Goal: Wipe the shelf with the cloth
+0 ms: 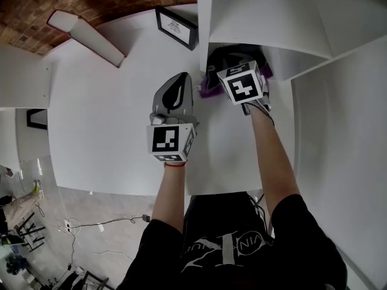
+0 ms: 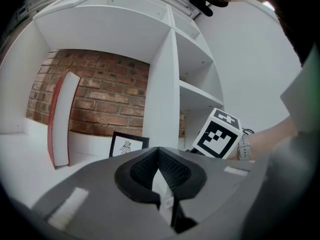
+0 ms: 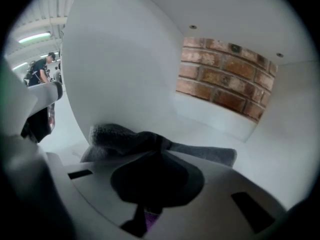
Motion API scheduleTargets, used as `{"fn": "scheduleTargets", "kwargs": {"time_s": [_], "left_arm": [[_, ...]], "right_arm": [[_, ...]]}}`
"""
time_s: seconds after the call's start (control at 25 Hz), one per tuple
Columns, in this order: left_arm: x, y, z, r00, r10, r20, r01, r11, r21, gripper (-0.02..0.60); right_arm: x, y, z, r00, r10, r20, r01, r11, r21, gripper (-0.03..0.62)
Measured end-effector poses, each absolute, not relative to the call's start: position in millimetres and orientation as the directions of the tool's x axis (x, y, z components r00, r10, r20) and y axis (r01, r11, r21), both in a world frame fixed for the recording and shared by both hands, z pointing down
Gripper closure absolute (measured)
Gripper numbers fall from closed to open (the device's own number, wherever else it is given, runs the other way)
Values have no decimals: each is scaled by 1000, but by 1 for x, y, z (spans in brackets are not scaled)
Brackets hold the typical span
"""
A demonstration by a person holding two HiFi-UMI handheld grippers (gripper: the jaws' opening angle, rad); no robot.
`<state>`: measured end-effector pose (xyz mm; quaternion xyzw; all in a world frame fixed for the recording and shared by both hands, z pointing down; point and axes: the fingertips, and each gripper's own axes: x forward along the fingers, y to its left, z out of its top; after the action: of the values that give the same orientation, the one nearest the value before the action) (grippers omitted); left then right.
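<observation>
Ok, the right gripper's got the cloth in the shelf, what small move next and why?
Probably slide the cloth toward the brick wall at the back. The right gripper is shut on it, it sits bunched near the front beside the side panel, and bare shelf lies ahead.

- Left gripper (image 1: 181,78): jaws together, nothing between them, pointing level, just left of the shelf divider (image 1: 204,23).
- Left forearm (image 1: 170,193): bare and stretched straight forward, left of the divider.
- Right gripper (image 1: 225,65): just right of the divider, tipped downward, jaws clamped on the cloth (image 3: 125,136).
- Right forearm (image 1: 277,162): bare, extended forward, reaching in on the divider's right side.
</observation>
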<state>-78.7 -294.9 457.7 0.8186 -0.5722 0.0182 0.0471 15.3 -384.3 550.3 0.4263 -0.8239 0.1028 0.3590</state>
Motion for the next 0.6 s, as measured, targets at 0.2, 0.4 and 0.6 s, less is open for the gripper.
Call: {"fn": "scheduleTargets", "kwargs": {"time_s": [0.2, 0.4, 0.6], "left_arm": [[-83, -296, 458, 338, -938, 82, -941, -335, 52, 571], [-93, -295, 455, 319, -944, 83, -948, -316, 44, 571], [-95, -296, 454, 317, -945, 86, -949, -315, 37, 571]], "right_arm": [[-23, -380, 548, -469, -577, 668, -690, 712, 130, 571], [-28, -383, 531, -583, -576, 574, -712, 702, -19, 571], [-25, -382, 484, -667, -666, 335, -734, 663, -143, 572]]}}
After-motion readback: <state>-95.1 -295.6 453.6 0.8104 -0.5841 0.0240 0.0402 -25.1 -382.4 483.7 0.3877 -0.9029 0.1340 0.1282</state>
